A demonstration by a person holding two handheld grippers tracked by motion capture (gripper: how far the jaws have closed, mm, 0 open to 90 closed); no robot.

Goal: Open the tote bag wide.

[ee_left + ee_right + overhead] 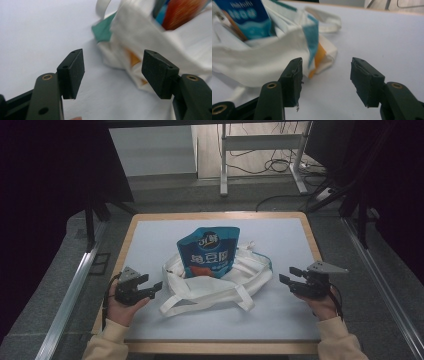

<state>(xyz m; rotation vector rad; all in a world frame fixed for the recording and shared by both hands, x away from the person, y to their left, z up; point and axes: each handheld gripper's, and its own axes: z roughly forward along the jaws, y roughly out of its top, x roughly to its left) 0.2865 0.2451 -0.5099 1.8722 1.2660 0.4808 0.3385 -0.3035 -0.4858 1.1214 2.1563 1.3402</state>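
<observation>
The white tote bag [220, 285] lies slumped mid-table, its long axis running side to side between the two grippers, with the blue snack pouch [210, 251] standing in its mouth, its top leaning toward the table's far edge. The left gripper [155, 287], jaws parted and empty, sits just beside the bag's left end near the front-left corner. The right gripper [287, 276], also open and holding nothing, waits a little farther off the right end, so I'd judge the left hand nearer.

Soft white cloth tote bag [235, 280], glossy blue plastic snack pouch [210, 251], matt pale tabletop [280, 320] edged in wood
</observation>
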